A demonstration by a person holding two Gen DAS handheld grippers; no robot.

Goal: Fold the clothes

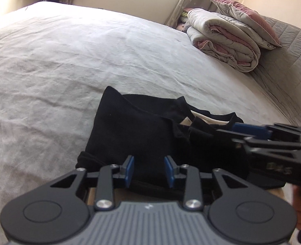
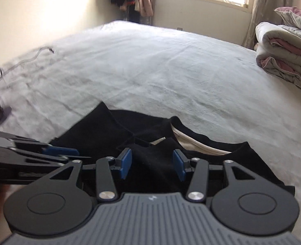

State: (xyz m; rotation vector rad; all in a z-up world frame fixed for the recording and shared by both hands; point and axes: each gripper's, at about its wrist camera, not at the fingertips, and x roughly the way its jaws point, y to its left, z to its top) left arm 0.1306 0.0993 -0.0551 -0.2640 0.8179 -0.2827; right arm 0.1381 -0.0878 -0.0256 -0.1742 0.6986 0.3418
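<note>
The black garment point(image 1: 142, 130) lies on the near part of the bed point(image 1: 89, 51), already partly folded, with a pale inner lining showing at its neck opening. It looks soft, light and limp, so it will likely sag and slide wherever it is not supported. A hemmed edge or a corner seems the best place to take hold, pinching through all the layers together so the fold does not come apart.

The left tongs point(image 1: 149, 170) hang over the garment's near edge, their blue pads apart with only dark cloth seen below the gap; nothing is pinched. The right tongs point(image 2: 152, 166) also stand open, angled down over the middle of the garment just short of the neck opening, and hold nothing. In each view the other tool reaches in from the side, close over the same cloth.

A folded quilt point(image 1: 224, 38) and a pillow point(image 1: 246, 18) sit well apart at the head of the bed.
</note>
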